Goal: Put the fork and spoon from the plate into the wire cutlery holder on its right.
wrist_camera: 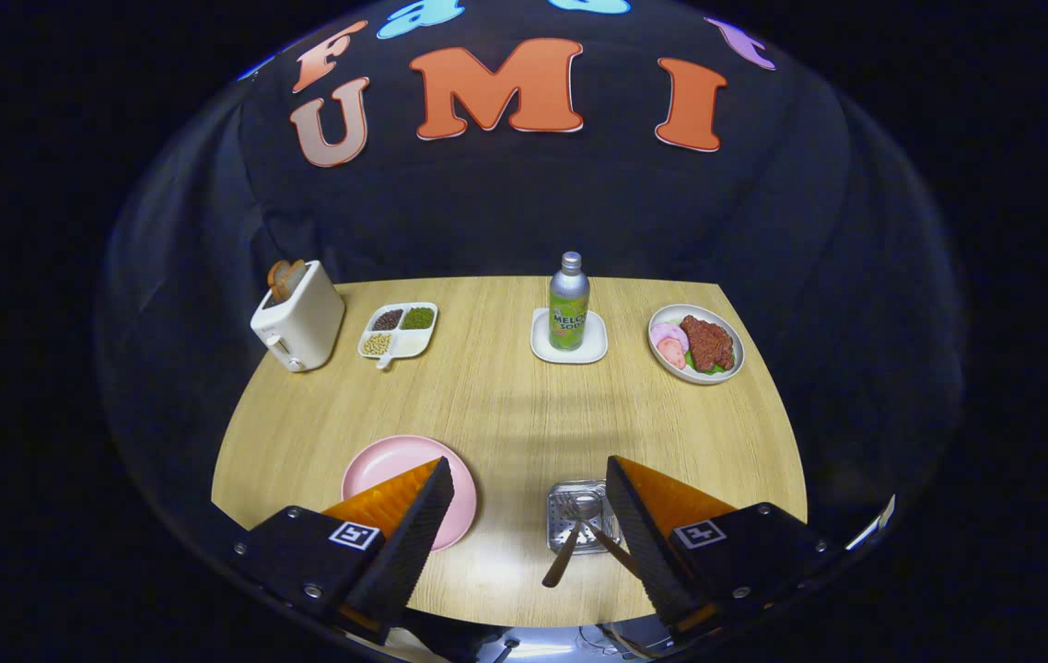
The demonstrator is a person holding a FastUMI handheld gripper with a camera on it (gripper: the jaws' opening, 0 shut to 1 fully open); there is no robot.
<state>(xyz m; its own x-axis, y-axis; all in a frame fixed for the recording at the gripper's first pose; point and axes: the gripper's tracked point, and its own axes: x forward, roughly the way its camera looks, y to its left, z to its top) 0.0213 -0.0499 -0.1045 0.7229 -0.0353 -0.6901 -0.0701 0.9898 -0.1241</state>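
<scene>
Being held wide apart and empty, the gripper (524, 516) is being carried above the near edge of the wooden table (506, 405). Just ahead of the right finger, the wire cutlery holder (579, 516) is being seen with the fork (611, 545) and the spoon (570, 543) already standing in it, handles leaning out toward the fingers. Partly behind the left finger, the pink plate (395, 465) is lying bare. Both pieces are being judged light, stiff and slippery; any regrasp is best being made crosswise on a handle. Beyond, a toaster (298, 322), a bottle (569, 304) and a food plate (696, 343) are standing.
</scene>
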